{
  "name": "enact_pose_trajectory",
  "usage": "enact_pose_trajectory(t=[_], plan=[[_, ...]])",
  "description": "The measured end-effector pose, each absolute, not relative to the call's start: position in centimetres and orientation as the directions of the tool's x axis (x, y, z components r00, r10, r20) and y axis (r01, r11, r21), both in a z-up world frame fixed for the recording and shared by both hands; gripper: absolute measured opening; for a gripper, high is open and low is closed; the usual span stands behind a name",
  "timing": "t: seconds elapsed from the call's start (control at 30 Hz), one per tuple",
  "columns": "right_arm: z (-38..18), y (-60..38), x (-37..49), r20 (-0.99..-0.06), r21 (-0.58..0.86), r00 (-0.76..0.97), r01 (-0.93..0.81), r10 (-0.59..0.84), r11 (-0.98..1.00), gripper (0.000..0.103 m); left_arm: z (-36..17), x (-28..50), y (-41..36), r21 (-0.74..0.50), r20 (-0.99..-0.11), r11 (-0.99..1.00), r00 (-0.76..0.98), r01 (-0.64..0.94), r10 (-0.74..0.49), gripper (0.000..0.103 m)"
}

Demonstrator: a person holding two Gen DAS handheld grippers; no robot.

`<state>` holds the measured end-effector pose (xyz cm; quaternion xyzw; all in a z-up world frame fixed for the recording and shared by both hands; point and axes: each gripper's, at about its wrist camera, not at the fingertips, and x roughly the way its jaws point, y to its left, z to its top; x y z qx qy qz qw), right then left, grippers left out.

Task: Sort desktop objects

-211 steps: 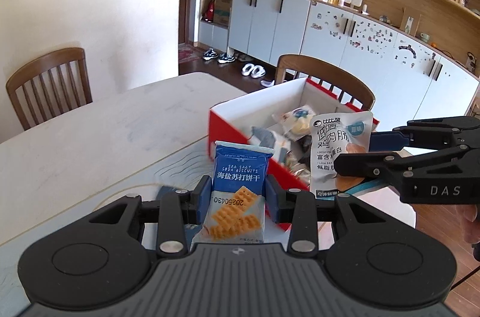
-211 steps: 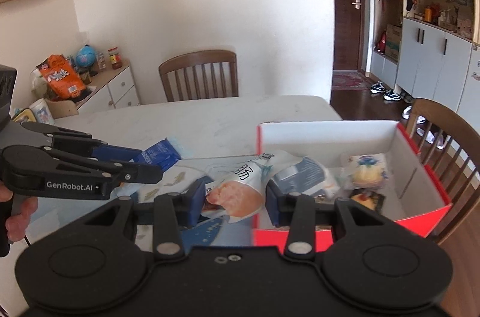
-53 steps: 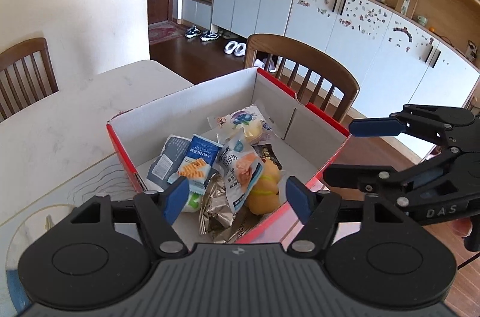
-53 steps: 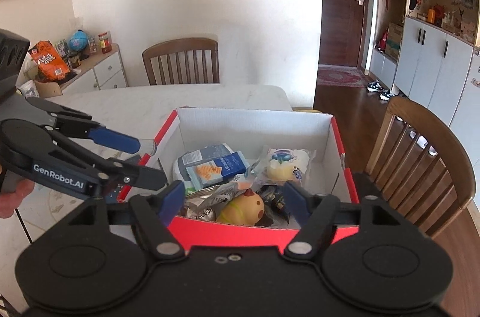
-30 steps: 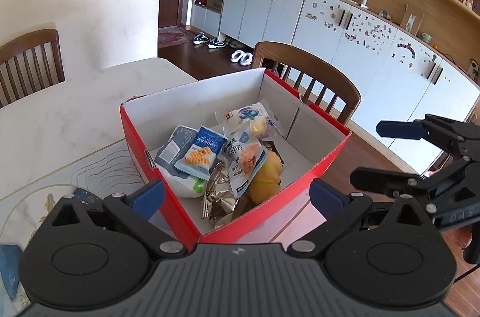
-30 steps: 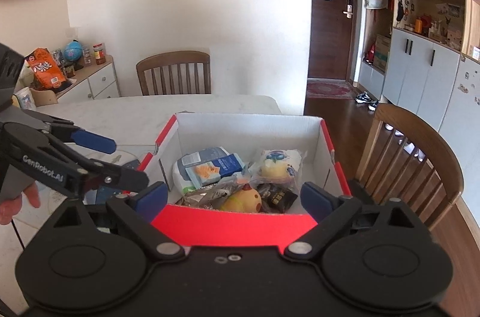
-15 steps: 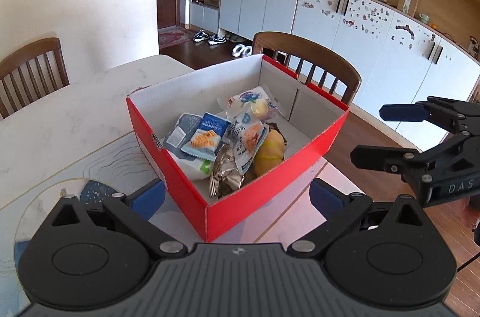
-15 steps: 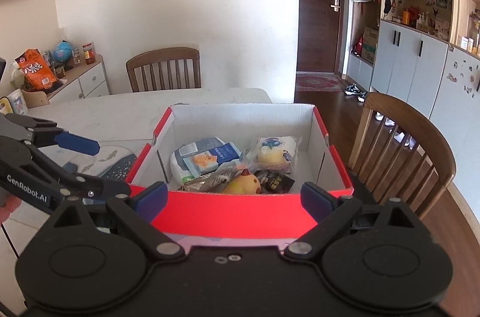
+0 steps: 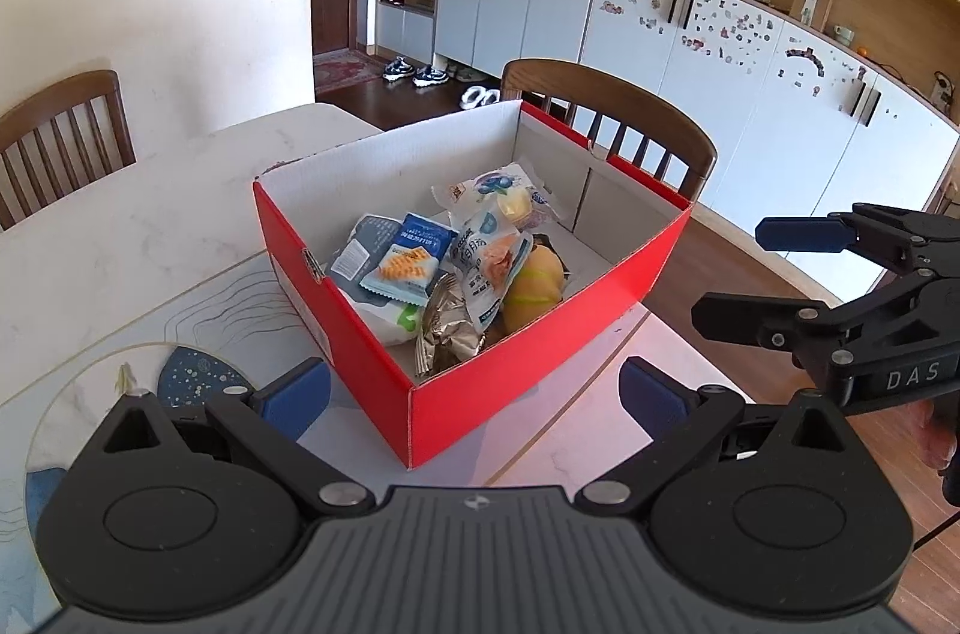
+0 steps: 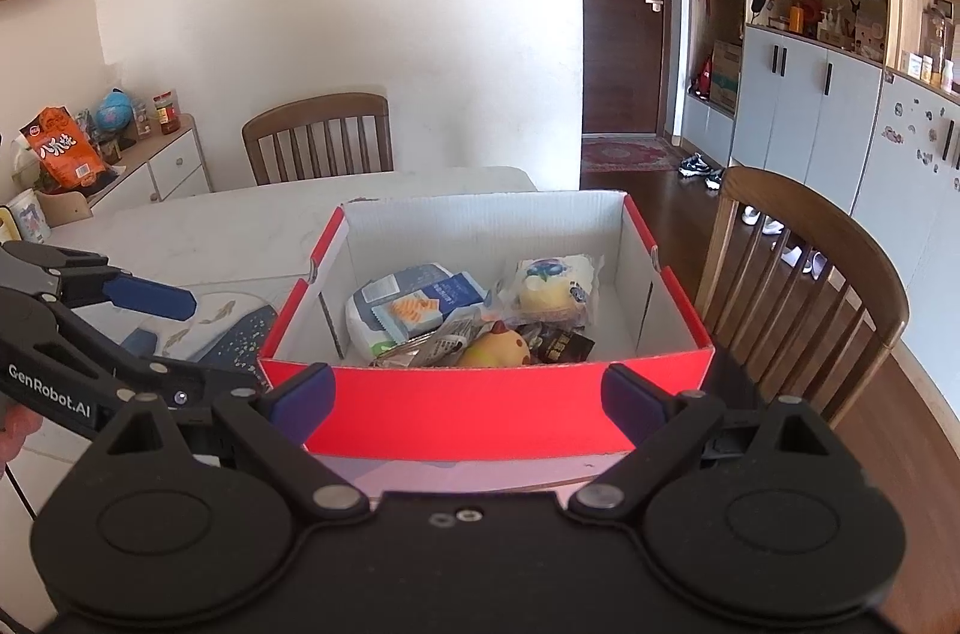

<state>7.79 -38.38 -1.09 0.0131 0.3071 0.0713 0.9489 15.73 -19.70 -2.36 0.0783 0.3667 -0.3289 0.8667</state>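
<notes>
The red box (image 10: 480, 418) hides the lower parts of its contents behind its near wall: the yellow toy (image 10: 498, 349) shows only its top, and the dark packet (image 10: 561, 346) is partly covered. Packet print is too small to read. The hand (image 9: 936, 439) holding the right gripper is cut off by the frame edge.

White marble table (image 9: 138, 226) — patterned mat (image 9: 210, 310), red box (image 9: 510, 352)

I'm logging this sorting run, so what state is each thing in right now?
Left gripper: open, empty.
Right gripper: open, empty.
Red box: lidless, upright on the table, holding snacks.
Cracker packet: in the box, lying on top.
Yellow toy: in the box, partly buried.
Door: shut.
</notes>
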Motion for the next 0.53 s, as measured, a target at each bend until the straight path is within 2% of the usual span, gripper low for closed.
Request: enact_pose_trajectory(t=[0.53], plan=[[-1.27, -37.71, 7.68, -0.586, 0.07, 0.8, -0.107, 0.128, 0.992, 0.096, -2.55, 15.77, -18.99, -0.118, -0.689, 0.763, 0.501, 0.636, -0.524, 0.103]])
